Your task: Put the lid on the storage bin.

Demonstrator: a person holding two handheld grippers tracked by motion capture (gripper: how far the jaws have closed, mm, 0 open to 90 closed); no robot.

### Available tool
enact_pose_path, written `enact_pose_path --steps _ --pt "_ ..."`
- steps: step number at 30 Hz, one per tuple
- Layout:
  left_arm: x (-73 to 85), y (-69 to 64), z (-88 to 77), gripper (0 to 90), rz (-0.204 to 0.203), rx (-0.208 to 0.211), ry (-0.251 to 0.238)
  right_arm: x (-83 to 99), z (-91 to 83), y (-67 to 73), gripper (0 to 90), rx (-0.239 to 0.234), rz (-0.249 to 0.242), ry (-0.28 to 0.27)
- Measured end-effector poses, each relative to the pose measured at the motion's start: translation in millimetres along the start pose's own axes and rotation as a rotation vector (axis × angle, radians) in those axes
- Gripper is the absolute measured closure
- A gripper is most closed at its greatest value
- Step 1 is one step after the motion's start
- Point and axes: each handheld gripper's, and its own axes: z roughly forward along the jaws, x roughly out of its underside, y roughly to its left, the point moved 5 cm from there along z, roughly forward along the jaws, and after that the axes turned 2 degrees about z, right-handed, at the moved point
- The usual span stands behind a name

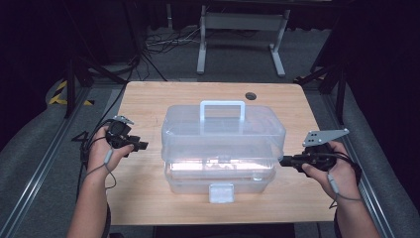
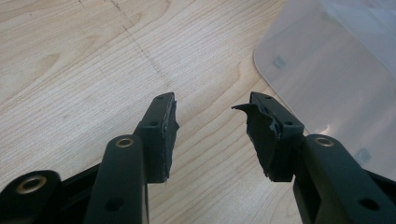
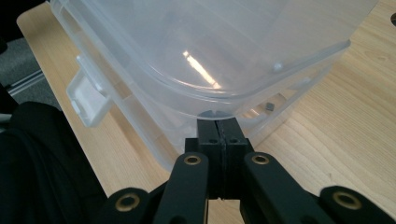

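Past the far edge of my table a grey metal stand rested on the carpeted floor, with loose cables lying beside it. Near the table's far right corner I saw a round dark hole. Yellow and black tape marked the floor at my left, by a metal rail.

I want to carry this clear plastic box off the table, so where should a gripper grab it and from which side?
Probably the white handle on top of the clear box. It stands upright as an open loop over the lid, so jaws coming straight down could close across its top bar. The box's walls look too wide and smooth for a side pinch. The left gripper is open and free beside it.
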Motion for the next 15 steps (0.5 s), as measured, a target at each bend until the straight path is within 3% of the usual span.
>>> enact_pose_path --steps 7,15 --pt "1.2 1.0 2.1 53.2 0.000 0.003 0.010 2.5 3.1 2.8 90.0 0.005 -0.043 0.058" --pt "1.7 0.3 3.6 53.0 0.002 0.006 0.019 5.3 4.7 4.7 90.0 -0.011 -0.054 0.102"
